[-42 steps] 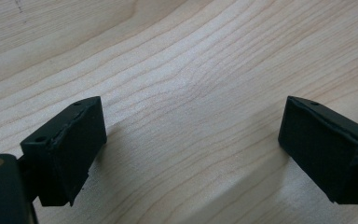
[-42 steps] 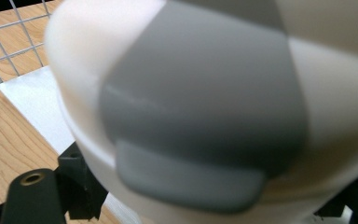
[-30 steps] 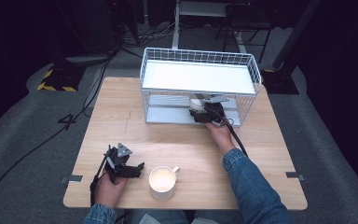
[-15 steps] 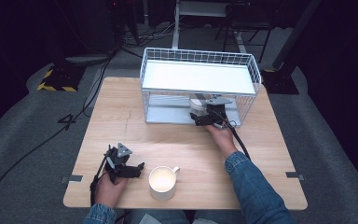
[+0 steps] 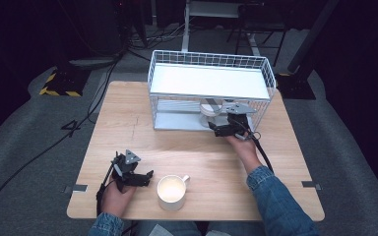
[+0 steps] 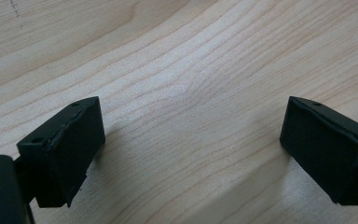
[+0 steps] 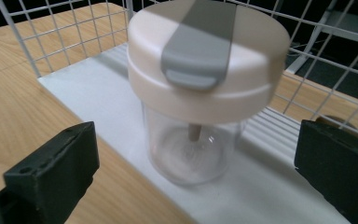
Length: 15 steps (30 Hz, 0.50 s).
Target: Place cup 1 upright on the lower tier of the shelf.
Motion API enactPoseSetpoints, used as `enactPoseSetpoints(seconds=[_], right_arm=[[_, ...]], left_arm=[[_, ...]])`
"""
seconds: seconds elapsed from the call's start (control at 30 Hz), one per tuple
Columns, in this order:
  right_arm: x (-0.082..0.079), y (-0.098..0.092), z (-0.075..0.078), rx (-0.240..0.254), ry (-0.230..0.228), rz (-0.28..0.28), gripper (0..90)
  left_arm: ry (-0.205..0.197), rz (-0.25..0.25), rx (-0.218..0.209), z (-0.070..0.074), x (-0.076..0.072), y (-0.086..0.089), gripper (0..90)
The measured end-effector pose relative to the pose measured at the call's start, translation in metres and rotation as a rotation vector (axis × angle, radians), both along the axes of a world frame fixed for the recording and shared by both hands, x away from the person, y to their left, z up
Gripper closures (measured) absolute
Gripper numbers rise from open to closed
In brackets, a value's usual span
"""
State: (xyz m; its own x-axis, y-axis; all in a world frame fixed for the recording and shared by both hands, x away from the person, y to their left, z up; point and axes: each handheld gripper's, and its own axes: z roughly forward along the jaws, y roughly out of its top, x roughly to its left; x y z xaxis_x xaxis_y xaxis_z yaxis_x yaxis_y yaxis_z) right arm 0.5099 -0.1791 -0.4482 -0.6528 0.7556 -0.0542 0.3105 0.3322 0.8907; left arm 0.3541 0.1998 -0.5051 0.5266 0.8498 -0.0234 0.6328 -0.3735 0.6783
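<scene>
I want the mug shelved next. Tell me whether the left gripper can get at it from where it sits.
Probably yes. The left gripper rests open on the table, and the white mug stands just beside it with bare wood between; its handle points away, toward the person's right.

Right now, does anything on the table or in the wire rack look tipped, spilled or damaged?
Nothing stands out. The jar stands upright on the rack's lower shelf, lid on, and the mug sits upright on the table with no spill around it.
</scene>
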Motion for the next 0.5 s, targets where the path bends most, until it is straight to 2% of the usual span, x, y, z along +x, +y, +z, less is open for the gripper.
enactPoseSetpoints(seconds=[0.1, 0.27, 0.5], right_arm=[[-0.009, -0.007, 0.005, 0.012, 0.018, 0.008, 0.0], [-0.028, -0.018, 0.017, 0.016, 0.006, 0.032, 0.0], [-0.053, -0.034, 0.032, 0.029, 0.039, 0.054, 0.0]], left_arm=[[0.0, 0.0, 0.0, 0.0, 0.0, 0.0, 6.9], [-0.001, -0.002, 0.001, 0.0, 0.0, 0.0, 7.0], [-0.001, -0.001, 0.0, 0.0, -0.001, 0.0, 7.0]])
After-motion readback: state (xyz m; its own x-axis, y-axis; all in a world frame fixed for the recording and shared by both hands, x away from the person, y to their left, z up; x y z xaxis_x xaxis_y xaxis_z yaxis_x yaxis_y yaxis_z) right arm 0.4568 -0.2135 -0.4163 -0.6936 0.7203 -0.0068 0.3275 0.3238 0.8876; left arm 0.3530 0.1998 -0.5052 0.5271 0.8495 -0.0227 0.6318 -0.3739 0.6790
